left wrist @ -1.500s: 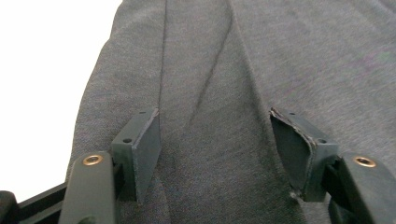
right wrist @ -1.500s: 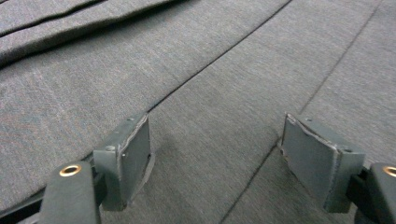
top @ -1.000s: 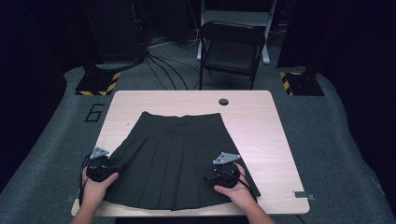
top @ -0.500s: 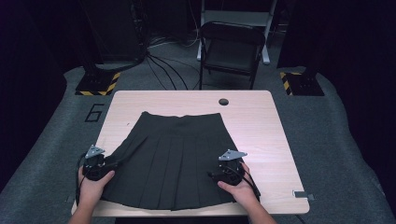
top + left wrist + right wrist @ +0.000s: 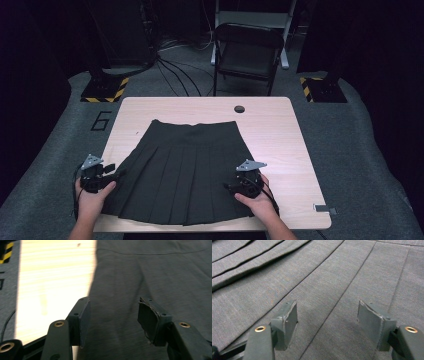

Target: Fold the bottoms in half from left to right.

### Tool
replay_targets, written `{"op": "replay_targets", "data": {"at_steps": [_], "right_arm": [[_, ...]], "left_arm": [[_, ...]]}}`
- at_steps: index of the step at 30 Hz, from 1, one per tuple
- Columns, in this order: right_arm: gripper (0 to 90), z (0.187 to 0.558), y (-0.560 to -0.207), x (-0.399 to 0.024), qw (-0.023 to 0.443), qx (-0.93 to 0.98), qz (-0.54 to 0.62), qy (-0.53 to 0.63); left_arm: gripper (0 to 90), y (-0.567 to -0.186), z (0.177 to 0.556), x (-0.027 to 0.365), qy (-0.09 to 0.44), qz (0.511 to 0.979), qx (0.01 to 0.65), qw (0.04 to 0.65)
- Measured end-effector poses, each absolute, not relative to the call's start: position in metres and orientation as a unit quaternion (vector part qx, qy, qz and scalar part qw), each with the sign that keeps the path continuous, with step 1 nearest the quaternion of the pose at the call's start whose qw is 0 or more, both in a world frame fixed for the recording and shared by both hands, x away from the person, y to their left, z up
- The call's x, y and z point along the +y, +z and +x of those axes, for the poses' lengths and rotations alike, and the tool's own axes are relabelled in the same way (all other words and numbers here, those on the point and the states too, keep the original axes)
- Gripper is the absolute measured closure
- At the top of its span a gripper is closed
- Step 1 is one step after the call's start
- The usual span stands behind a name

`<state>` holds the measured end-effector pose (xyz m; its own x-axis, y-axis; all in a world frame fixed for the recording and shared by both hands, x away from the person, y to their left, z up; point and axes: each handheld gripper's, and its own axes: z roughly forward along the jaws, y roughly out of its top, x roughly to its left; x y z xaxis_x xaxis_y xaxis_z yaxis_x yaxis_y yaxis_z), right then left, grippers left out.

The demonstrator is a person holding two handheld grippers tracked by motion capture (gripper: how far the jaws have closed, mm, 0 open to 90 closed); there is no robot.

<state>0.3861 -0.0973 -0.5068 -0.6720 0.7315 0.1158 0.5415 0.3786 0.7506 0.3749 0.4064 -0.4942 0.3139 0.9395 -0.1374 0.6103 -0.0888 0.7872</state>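
The table (image 5: 295,145) is carrying a dark pleated skirt (image 5: 185,170), which is lying flat across its near half with the waistband pointing toward the far edge and the hem reaching the near edge. A black folding chair (image 5: 247,52) is standing on the floor beyond the table. The left gripper (image 5: 112,317) is hovering at the skirt's left edge; its jaws have just been opening and are standing released, with bare fabric showing between them. The right gripper (image 5: 327,320) is hovering over the pleats near the hem's right corner, jaws spread apart, pads clear of the cloth.
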Motion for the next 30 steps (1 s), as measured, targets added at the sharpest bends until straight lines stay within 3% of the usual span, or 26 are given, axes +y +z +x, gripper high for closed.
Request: {"op": "replay_targets", "data": {"at_steps": [16,30], "right_arm": [[32.5,0.386,-0.508,-0.097,0.113,0.826,0.388,0.392],[32.5,0.386,-0.506,-0.096,0.108,0.826,0.385,0.399]], "left_arm": [[45.2,-0.514,0.385,0.417,0.197,0.701,0.573,0.375],[44.0,-0.509,0.412,0.396,0.192,0.722,0.555,0.367]]}}
